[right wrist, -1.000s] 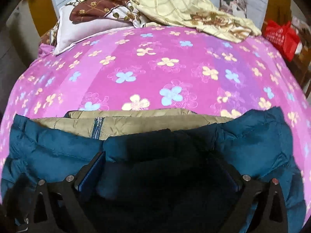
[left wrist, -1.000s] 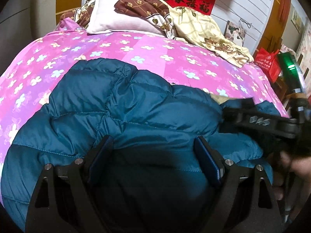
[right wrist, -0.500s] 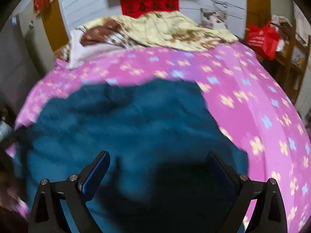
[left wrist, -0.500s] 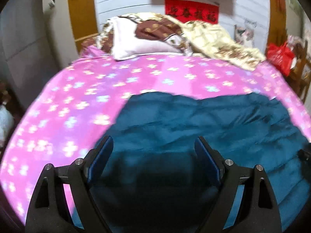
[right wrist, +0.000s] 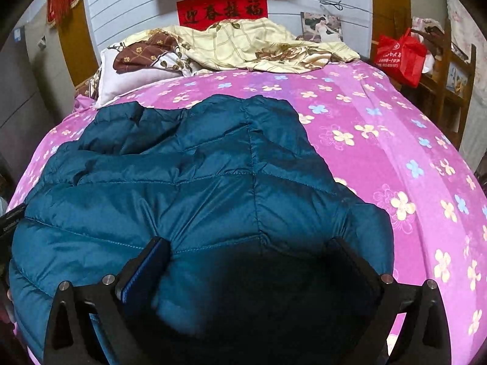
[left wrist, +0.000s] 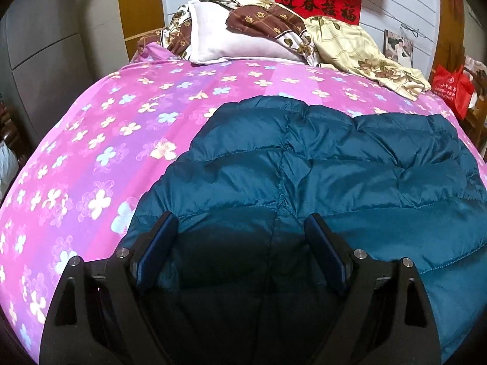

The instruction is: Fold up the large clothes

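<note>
A large teal quilted jacket (left wrist: 334, 167) lies spread on the pink flowered bed sheet (left wrist: 91, 152), smooth outer side up. My left gripper (left wrist: 240, 222) hovers over its near left part, jaws wide open, with only fabric in shadow below them. In the right wrist view the same jacket (right wrist: 197, 176) fills the near left of the bed. My right gripper (right wrist: 248, 243) stands open above the jacket's near right corner, its pads apart from the cloth. A black piece of the other tool (right wrist: 12, 219) shows at the left edge.
At the head of the bed lie a pale pillow (left wrist: 231, 42) and a crumpled yellow quilt (left wrist: 350, 48). A red bag (right wrist: 401, 54) hangs by a wooden rack (right wrist: 450, 70) on the right. Grey cupboards (left wrist: 45, 60) stand left. Bare sheet (right wrist: 395, 152) lies right of the jacket.
Both grippers have drawn back from the jacket and spread apart. The tan lining seen a second ago is hidden; the jacket now lies flatter. The right tool has left the left wrist view.
</note>
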Demonstrator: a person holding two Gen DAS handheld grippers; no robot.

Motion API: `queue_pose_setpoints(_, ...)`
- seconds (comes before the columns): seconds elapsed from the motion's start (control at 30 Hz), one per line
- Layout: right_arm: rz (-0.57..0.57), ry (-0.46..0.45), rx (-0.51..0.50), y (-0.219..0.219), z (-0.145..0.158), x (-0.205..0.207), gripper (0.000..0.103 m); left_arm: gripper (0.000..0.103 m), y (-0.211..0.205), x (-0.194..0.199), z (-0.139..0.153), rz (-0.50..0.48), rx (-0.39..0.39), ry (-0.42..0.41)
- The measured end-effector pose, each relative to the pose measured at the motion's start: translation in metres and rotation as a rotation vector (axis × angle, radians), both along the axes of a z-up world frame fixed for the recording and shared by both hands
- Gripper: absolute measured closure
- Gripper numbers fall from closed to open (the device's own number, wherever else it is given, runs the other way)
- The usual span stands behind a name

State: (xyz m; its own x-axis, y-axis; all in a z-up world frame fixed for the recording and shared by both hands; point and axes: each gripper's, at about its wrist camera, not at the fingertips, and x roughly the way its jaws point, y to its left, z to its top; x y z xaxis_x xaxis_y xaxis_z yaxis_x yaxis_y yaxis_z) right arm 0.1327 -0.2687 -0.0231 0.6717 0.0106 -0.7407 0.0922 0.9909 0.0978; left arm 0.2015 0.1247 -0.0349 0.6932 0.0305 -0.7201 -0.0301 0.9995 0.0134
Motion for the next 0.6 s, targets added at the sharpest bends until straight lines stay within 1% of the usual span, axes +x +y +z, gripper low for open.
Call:
queue_pose_setpoints(0.33,0.002,-0.013,-0.005,0.000,-0.002,0.000,0.000,0.014,-0.002,0.000,0.002,0.007,-0.006,0.010)
queue_pose_setpoints(0.4,0.001,-0.015,-0.007,0.001,-0.003,0.000,0.000,0.015,0.001,-0.001,0.007,-0.005,-0.026,0.021)
queue_pose_setpoints(0.43,0.001,-0.016,-0.007,0.001,-0.003,0.000,0.000,0.015,0.005,-0.004,0.013,-0.024,-0.049,0.020)
queue_pose_setpoints(0.47,0.000,-0.016,-0.007,0.001,-0.003,0.000,0.000,0.015,0.013,-0.008,0.024,-0.036,-0.079,0.001)
queue_pose_setpoints(0.5,0.000,-0.017,-0.008,0.001,-0.003,0.000,0.000,0.015,0.024,-0.012,0.034,-0.029,-0.100,-0.029)
queue_pose_setpoints(0.57,0.000,-0.019,-0.009,0.001,-0.002,0.000,0.000,0.014,0.058,-0.024,0.058,0.029,-0.143,-0.115)
queue_pose_setpoints(0.6,0.000,-0.019,-0.009,0.001,-0.002,0.000,0.000,0.014,0.074,-0.025,0.061,0.059,-0.161,-0.129)
